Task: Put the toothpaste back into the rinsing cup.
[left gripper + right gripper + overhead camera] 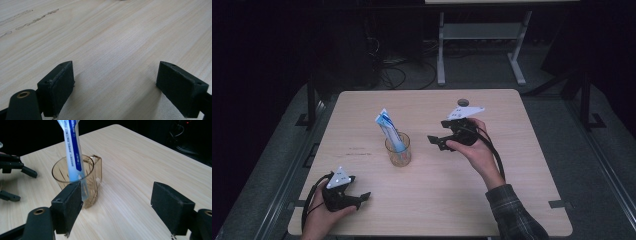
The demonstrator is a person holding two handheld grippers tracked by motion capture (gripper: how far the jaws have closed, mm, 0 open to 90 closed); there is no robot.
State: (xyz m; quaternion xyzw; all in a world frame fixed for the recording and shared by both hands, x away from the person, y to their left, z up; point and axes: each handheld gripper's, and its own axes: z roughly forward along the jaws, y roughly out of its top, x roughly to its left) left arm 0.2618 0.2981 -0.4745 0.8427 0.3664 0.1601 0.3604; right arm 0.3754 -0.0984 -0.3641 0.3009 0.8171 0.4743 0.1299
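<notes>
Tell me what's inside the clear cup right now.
A blue-and-white tube stands in the cup, leaning over the rim with its upper end sticking out. Its lower end shows through the glass wall in the right gripper view. Whether anything else lies at the bottom is hard to tell.

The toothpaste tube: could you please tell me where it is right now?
In the high view, the tube stands tilted in the cup near the table's middle, left of the right gripper and beyond the left gripper.
</notes>
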